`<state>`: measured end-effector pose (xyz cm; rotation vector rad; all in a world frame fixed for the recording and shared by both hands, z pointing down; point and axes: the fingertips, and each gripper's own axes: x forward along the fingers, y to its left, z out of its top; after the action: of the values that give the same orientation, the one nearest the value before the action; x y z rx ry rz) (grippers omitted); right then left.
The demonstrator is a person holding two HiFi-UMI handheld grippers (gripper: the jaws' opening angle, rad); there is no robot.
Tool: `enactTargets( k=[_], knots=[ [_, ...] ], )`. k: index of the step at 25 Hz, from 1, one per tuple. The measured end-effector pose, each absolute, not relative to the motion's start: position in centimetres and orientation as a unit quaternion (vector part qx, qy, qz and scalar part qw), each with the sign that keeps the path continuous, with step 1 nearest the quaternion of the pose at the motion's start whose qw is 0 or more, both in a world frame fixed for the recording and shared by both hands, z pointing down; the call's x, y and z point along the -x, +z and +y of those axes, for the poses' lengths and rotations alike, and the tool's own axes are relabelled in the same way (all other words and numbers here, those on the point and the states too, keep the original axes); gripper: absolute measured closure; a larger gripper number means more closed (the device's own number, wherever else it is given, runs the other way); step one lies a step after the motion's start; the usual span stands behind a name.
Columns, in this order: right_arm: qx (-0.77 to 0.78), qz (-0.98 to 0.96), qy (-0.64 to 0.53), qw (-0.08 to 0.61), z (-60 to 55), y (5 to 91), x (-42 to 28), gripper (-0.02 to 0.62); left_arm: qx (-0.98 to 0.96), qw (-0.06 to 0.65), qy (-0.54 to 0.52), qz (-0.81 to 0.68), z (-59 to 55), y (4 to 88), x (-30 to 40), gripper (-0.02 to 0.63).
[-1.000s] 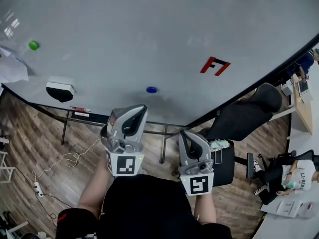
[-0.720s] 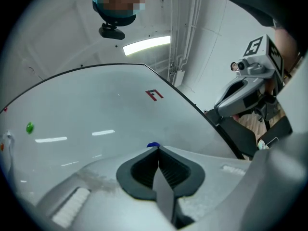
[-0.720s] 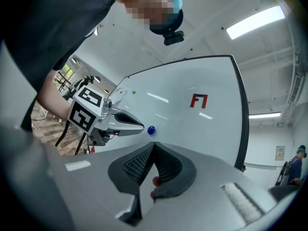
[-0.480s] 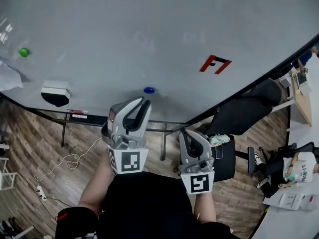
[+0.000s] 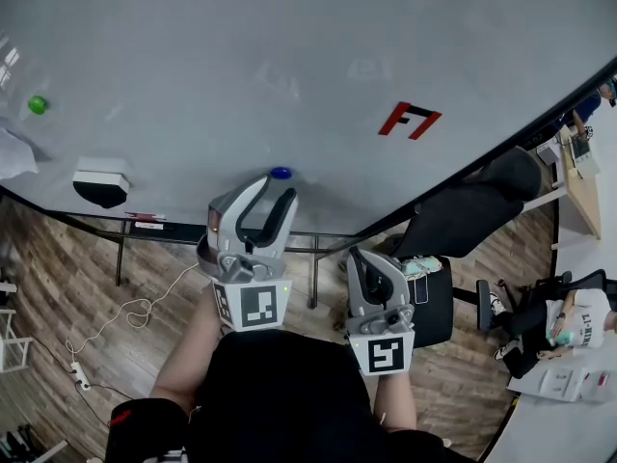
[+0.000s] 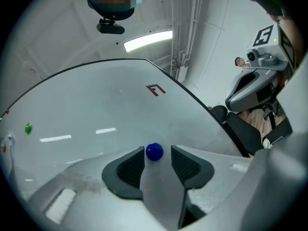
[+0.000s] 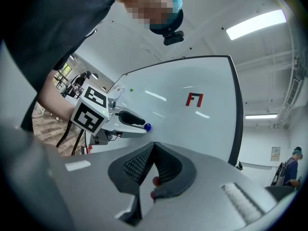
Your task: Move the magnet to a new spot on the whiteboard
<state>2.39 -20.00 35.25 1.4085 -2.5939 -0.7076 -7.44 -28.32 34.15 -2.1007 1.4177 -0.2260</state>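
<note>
A small blue magnet (image 5: 281,173) sticks to the lower part of the whiteboard (image 5: 289,56). My left gripper (image 5: 275,189) points at it with jaws that have just been opening. In the left gripper view the blue magnet (image 6: 154,151) sits between the two dark pads (image 6: 129,166) at their tips, close to the left one, and neither pad presses on it. My right gripper (image 5: 357,258) hangs back lower right, away from the board. Its jaws (image 7: 153,150) are shut with nothing between them.
A green magnet (image 5: 38,105) and an eraser (image 5: 100,177) sit at the board's left, near a sheet of paper (image 5: 13,150). A red F mark (image 5: 409,121) is on the right. A black office chair (image 5: 463,215) stands right of the board's stand.
The left gripper has moved up to the blue magnet and its jaws have gone from shut to wide apart around it. The right gripper has stayed where it was.
</note>
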Motion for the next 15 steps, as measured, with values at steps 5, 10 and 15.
enactTargets(
  k=[5, 10, 15],
  knots=[
    [-0.471, -0.850, -0.231, 0.054, -19.9, 35.3, -3.0, 0.594, 0.780, 0.296, -0.093, 0.544, -29.0, 34.1, 7.4, 0.423],
    [-0.476, -0.846, -0.232, 0.059, -19.8, 35.3, -3.5, 0.594, 0.768, 0.301, -0.083, 0.559, -29.2, 33.6, 7.5, 0.423],
    [-0.480, -0.844, -0.232, 0.062, -19.8, 35.4, -3.7, 0.594, 0.767, 0.297, -0.080, 0.562, -29.4, 33.7, 7.6, 0.425]
  ],
)
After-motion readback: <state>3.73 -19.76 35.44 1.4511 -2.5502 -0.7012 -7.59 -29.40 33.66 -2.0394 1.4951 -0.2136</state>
